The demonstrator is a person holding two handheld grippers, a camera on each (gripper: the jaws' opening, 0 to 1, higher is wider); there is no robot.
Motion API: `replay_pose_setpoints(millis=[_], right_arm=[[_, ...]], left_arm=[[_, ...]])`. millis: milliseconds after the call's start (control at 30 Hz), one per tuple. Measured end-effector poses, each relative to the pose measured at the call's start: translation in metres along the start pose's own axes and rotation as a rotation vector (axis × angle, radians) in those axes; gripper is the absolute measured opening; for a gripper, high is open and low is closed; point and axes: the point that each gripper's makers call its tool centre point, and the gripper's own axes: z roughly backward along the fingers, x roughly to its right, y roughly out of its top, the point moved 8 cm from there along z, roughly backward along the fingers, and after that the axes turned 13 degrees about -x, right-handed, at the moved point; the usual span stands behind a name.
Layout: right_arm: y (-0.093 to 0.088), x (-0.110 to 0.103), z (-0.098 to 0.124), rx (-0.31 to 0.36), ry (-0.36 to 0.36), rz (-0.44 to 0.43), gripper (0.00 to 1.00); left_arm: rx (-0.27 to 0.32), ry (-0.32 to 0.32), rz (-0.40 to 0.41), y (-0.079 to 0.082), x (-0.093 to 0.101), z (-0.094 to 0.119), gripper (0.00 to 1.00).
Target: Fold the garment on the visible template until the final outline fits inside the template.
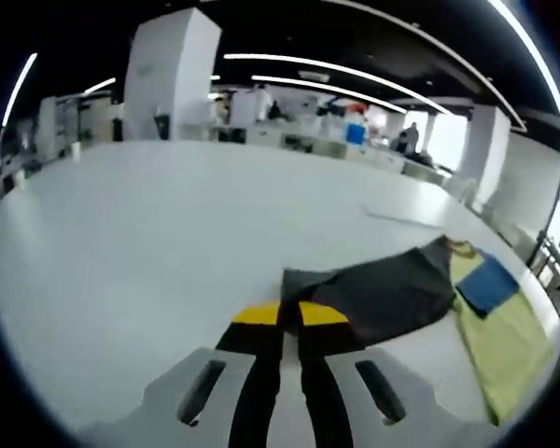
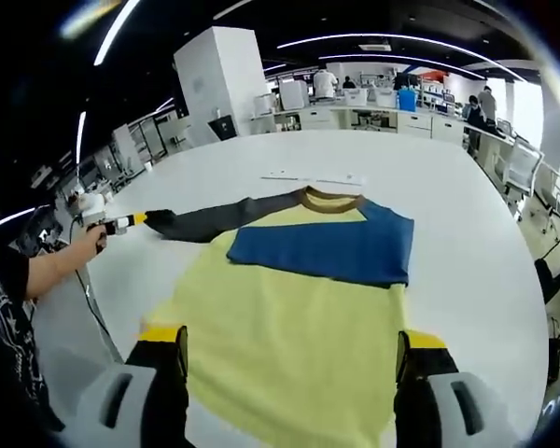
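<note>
Left gripper view: left gripper (image 1: 290, 315) low over white table (image 1: 149, 243), jaws clenched on cuff of dark grey sleeve (image 1: 383, 291), yellow tips meeting over cloth edge. Sleeve drawn out straight toward left, away from garment (image 1: 499, 345) body; judged as pull to flatten and extend sleeve ahead of fold.

Right gripper view: right gripper (image 2: 289, 350) poised above lower part of garment (image 2: 299, 308), jaws released and spread wide, one tip over each side of yellow body, nothing grasped. Contact with cloth not determinable. Left gripper (image 2: 121, 223) visible at far left, held by person's hand (image 2: 86, 241), gripping end of stretched sleeve (image 2: 219, 217).

Garment lying flat, front up, neck away from right gripper: yellow body, blue panel (image 2: 327, 245) across chest, brown collar (image 2: 331, 198), dark sleeve extended sideways. Second sleeve apparently folded across the chest as the blue panel; not certain. No template outline distinguishable on table; thin pale strip (image 2: 313, 177) beyond collar, nature unclear.

Assessment: early stage, at most one sleeve folded. Next move judged as carrying held sleeve across chest, right gripper positioned to steady body or take hem. Risk: sleeve pull dragging whole garment sideways on smooth table. Background: open office, benches, people at distance, no bearing on task.
</note>
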Motion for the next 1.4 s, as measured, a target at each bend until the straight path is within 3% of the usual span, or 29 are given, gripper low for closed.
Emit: replay_pose_setpoints(millis=[200, 400, 467, 600, 833, 900, 967, 1033, 1133, 1400], right_arm=[[0.0, -0.002, 0.0, -0.004, 0.002, 0.001, 0.92], [0.001, -0.004, 0.002, -0.01, -0.003, 0.014, 0.92], [0.002, -0.005, 0.003, -0.012, -0.005, 0.023, 0.93], [0.004, -0.007, 0.004, -0.013, -0.001, 0.035, 0.93], [0.007, -0.013, 0.003, 0.001, 0.026, 0.029, 0.93], [0.006, -0.013, 0.003, -0.007, 0.021, 0.034, 0.93], [0.005, -0.013, 0.003, -0.013, 0.021, 0.035, 0.93], [0.005, -0.014, 0.003, -0.013, 0.021, 0.034, 0.93], [0.004, -0.013, 0.005, -0.011, 0.014, 0.036, 0.93], [0.004, -0.013, 0.012, 0.003, 0.014, 0.041, 0.95]], left_arm=[[-0.066, 0.055, -0.075, -0.012, -0.004, -0.007, 0.03], [-0.101, 0.061, -0.075, -0.02, -0.007, -0.011, 0.06], [-0.102, 0.064, -0.077, -0.02, -0.008, -0.01, 0.06], [-0.096, 0.072, -0.068, -0.019, -0.011, -0.009, 0.18], [-0.083, 0.033, -0.088, -0.02, -0.008, -0.002, 0.26], [-0.088, 0.01, -0.145, -0.021, -0.005, -0.001, 0.28], [-0.112, 0.037, -0.222, -0.023, -0.005, -0.001, 0.27], [-0.108, 0.04, -0.241, -0.022, -0.005, -0.003, 0.27], [-0.13, 0.071, -0.365, -0.021, -0.004, -0.005, 0.27], [-0.147, 0.052, -0.375, -0.021, 0.0, -0.011, 0.24]])
